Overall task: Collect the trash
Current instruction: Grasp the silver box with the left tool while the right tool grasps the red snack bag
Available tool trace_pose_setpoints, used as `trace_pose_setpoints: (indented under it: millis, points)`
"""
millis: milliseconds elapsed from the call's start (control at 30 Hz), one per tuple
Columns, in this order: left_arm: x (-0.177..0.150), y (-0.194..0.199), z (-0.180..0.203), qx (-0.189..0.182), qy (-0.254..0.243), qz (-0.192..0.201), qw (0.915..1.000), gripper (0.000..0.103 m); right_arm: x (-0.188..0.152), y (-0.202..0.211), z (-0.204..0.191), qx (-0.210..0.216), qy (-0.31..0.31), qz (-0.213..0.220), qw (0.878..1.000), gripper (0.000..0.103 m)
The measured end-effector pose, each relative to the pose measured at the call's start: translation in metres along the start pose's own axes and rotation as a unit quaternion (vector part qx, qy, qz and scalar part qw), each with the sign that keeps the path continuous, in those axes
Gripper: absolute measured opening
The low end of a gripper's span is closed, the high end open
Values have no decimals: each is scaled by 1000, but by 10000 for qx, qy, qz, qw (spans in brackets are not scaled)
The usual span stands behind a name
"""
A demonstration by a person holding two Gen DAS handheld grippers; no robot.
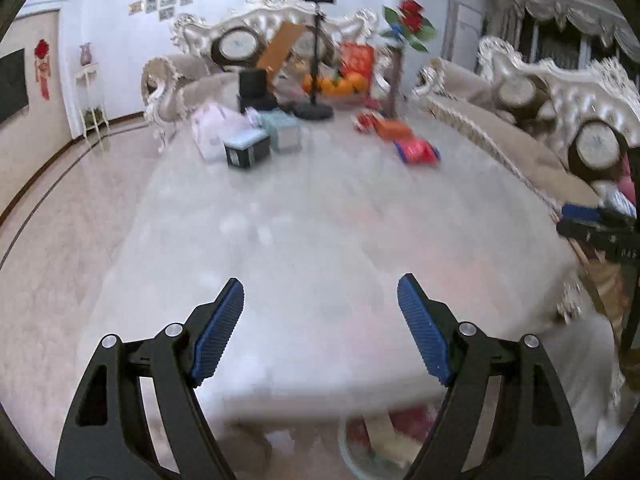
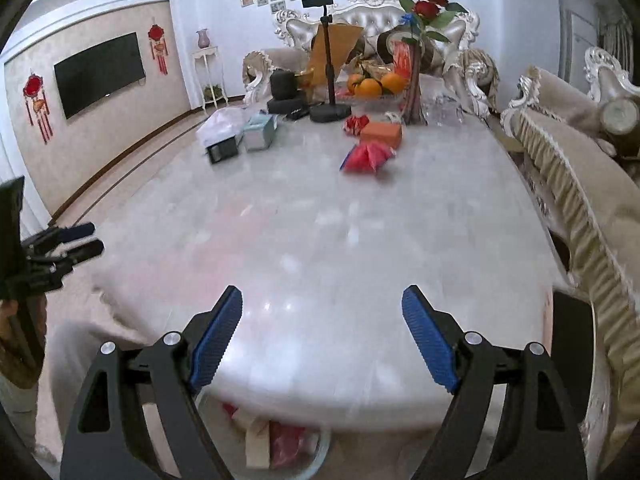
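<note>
A red crumpled wrapper [image 2: 368, 157] lies on the marble table [image 2: 320, 240] toward the far end, with an orange box [image 2: 382, 133] behind it; both show in the left wrist view, the wrapper [image 1: 416, 151] and the box [image 1: 394, 129]. A round trash bin [image 2: 280, 446] with red and beige scraps stands on the floor below the table's near edge; it also shows in the left wrist view [image 1: 384, 436]. My left gripper [image 1: 320, 320] is open and empty above the near table end. My right gripper [image 2: 322, 328] is open and empty there too.
At the far end stand a phone stand [image 2: 330, 80], a fruit bowl with oranges [image 2: 372, 84], roses [image 2: 430, 4], a teal box [image 2: 260, 130], a black box [image 2: 222, 151] and a white bag [image 2: 220, 120]. Sofas [image 2: 580, 184] flank the right side and far end.
</note>
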State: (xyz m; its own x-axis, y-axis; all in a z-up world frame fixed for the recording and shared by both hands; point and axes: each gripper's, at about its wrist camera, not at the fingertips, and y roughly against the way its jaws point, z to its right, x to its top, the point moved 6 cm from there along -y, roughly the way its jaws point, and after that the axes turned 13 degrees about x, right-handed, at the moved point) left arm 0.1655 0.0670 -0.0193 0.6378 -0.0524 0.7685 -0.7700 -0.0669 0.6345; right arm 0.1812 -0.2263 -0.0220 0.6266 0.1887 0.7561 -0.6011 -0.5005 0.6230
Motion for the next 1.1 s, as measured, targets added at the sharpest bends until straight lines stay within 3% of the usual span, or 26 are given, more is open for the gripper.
trace_pose_setpoints:
  millis: [133,267,367,667,833,1100]
  points:
    - [36,-43,-11,175,176,-28,9997,78,31,-36,22,-181,19,-115,9998,78]
    - [64,-95,-20,555,71,-273,9981,78,52,-68,41,-450,60,-303,9985,79]
    - [81,-124,-26,604,13,-337,9976,78,68,-89,52,-523,36,-411,9978,82]
    - [131,-207,-43,293,-264,-432,9983,78,107,-150,90,-549,-232,-720,9956,84]
    - [138,-242,-53,193,-498,-632,9966,78,119,-173,98,-528,-215,-794,9952,84]
    - [143,-273,-50,-87,-455,-830,9955,78,124,-203,112,-562,-282,-936,9936,84]
